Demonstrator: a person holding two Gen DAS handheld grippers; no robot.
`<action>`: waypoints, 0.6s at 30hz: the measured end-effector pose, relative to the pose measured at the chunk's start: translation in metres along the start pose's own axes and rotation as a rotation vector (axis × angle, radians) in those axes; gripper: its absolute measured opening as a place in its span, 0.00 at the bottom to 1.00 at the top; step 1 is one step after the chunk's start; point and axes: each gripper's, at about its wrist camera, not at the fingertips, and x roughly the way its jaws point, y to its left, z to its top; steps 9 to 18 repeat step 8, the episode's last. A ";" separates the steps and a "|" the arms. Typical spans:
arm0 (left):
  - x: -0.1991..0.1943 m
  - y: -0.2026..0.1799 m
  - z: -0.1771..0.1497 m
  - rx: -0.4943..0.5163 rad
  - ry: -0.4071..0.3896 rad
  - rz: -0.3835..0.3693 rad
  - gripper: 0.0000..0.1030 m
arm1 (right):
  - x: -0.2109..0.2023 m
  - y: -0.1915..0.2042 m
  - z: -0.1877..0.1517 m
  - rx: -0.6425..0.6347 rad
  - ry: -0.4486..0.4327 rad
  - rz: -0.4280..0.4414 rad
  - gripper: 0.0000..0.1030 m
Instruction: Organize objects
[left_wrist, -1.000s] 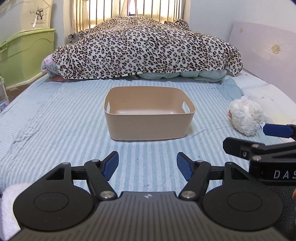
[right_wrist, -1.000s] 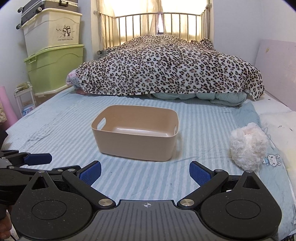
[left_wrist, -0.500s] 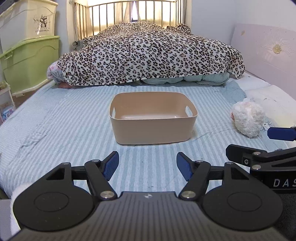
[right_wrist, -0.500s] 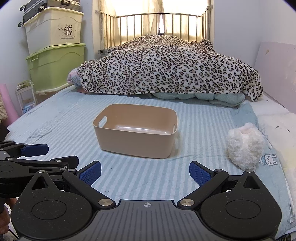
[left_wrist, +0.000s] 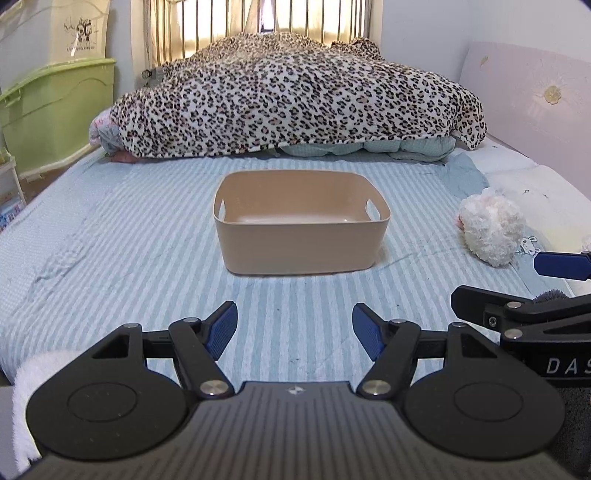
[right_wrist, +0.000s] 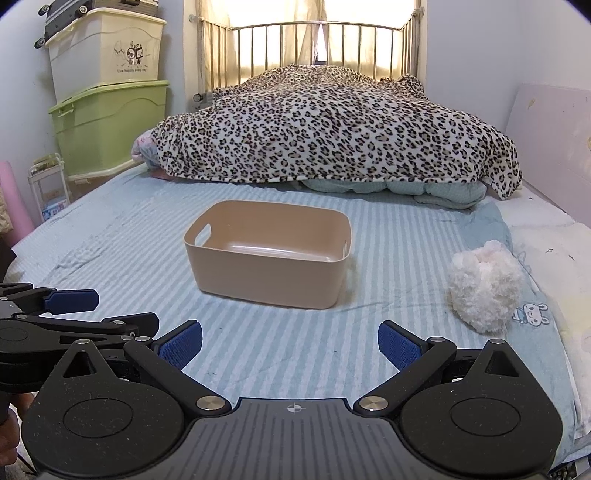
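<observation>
A tan plastic bin (left_wrist: 301, 225) with cut-out handles stands empty in the middle of the striped bed; it also shows in the right wrist view (right_wrist: 269, 253). A white fluffy plush toy (left_wrist: 489, 229) lies on the bed to the right of the bin, also seen in the right wrist view (right_wrist: 485, 286). My left gripper (left_wrist: 294, 328) is open and empty, held low in front of the bin. My right gripper (right_wrist: 290, 341) is open and empty, to the right of the left one. A white fluffy thing (left_wrist: 26, 398) shows at the lower left behind the left gripper.
A leopard-print blanket (right_wrist: 332, 125) is piled across the far half of the bed. Green and cream storage boxes (right_wrist: 107, 96) are stacked at the left wall. A pale headboard panel (left_wrist: 528, 99) stands at the right. The striped sheet (left_wrist: 129, 240) surrounds the bin.
Both grippers drew back and rose slightly, then the left one eased forward again. The bin and plush toy have not moved. Both grippers stay open.
</observation>
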 end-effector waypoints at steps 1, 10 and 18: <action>0.001 0.001 0.000 -0.004 0.006 -0.002 0.68 | 0.001 0.000 0.000 0.001 0.005 0.001 1.00; 0.006 0.001 0.000 -0.001 0.013 0.008 0.68 | 0.007 -0.001 -0.001 0.005 0.019 0.003 1.00; 0.006 0.001 0.000 -0.001 0.013 0.008 0.68 | 0.007 -0.001 -0.001 0.005 0.019 0.003 1.00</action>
